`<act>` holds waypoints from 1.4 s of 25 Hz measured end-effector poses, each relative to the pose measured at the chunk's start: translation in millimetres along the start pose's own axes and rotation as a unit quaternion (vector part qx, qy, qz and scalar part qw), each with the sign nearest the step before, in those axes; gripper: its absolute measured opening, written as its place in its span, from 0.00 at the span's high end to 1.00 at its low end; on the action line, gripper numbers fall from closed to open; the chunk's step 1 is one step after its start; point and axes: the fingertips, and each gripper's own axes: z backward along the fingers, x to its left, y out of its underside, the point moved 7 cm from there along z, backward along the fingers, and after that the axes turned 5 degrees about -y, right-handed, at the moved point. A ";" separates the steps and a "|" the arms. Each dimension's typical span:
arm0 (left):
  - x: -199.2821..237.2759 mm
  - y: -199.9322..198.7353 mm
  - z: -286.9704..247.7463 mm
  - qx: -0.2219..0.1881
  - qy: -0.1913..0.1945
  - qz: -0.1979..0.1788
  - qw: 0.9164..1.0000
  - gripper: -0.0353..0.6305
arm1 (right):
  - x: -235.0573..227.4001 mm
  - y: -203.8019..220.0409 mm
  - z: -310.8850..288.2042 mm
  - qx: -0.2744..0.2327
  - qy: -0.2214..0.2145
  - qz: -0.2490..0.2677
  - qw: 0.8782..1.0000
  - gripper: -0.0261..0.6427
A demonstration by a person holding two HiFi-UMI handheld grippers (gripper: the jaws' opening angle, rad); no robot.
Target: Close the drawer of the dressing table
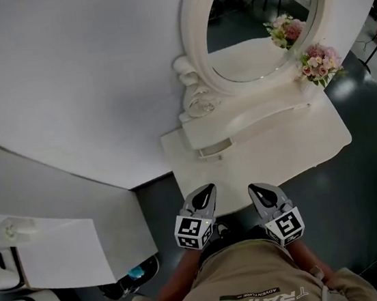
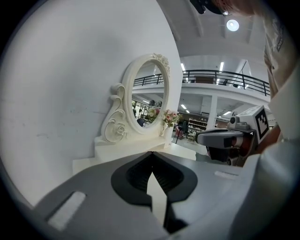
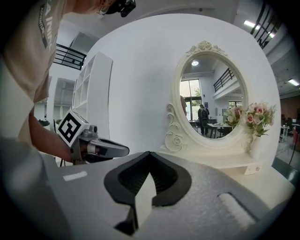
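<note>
Wall [image 1: 62, 80]: plain, white.
Dressing table [image 1: 278, 148]: glossy cream, carved oval mirror [image 1: 250, 42].
Left gripper [image 1: 207, 188]: jaws pressed together, empty.
Right gripper [image 1: 254, 187]: likewise.

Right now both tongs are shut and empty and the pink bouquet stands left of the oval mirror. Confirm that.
Wrong side: the pink bouquet stands right of the oval mirror, as the head view shows. The left tongs and right tongs are shut and empty.

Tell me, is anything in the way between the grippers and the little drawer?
No, nothing visible. Only bare tabletop lies between the left gripper, the right gripper and the drawer. The flowers stand off to the right, beside the mirror.
</note>
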 end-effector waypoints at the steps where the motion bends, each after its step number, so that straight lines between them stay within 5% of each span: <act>1: 2.6 -0.6 -1.3 0.000 0.000 0.003 1.000 0.92 | -0.2 -1.3 -3.2 0.002 0.000 0.001 1.000 0.96; 10: 17.4 -0.9 -11.9 0.007 -0.013 0.021 1.000 0.92 | -20.1 -5.3 -24.1 0.013 -0.009 -0.008 1.000 0.96; 28: 32.1 -68.2 -69.6 -0.011 -0.118 0.001 0.993 0.92 | -114.3 -22.9 -88.4 -0.006 -0.138 0.026 0.990 0.96; 35: 28.5 -65.2 -83.6 0.007 -0.146 0.033 0.989 0.92 | -135.0 -13.0 -99.1 0.012 -0.173 0.009 0.985 0.96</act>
